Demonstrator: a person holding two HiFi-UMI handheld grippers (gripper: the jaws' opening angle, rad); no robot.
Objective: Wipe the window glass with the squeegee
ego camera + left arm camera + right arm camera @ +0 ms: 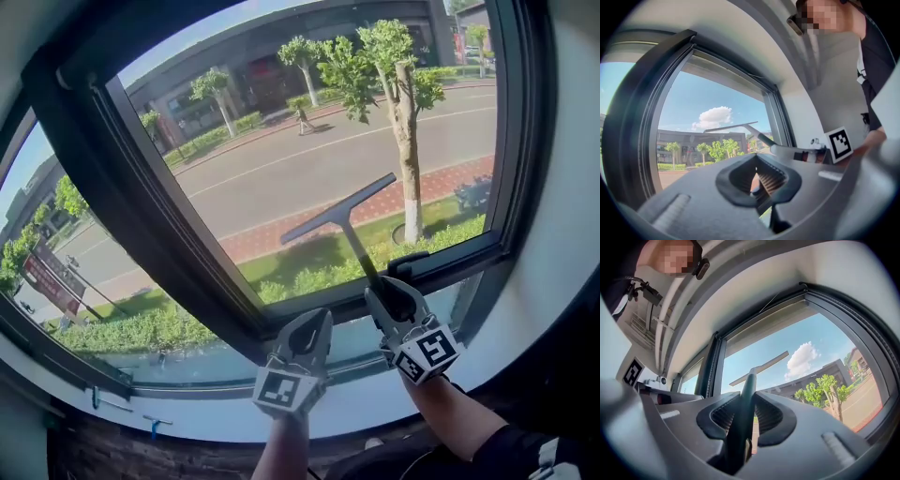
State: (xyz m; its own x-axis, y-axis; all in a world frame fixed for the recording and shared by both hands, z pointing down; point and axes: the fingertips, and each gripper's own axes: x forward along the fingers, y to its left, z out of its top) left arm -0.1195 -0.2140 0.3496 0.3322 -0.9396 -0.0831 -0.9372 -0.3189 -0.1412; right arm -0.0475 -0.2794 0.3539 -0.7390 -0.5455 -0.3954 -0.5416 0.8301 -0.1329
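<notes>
The head view looks down from close above the left hand-held gripper and right hand-held gripper at the window. Each gripper's camera sits just behind its jaws, tilted skyward; all three share the window and squeegee.

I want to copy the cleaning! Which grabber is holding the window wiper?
The right gripper: its jaws are clamped on the handle of the squeegee. The left gripper beside it is shut with nothing between its jaws.
</notes>
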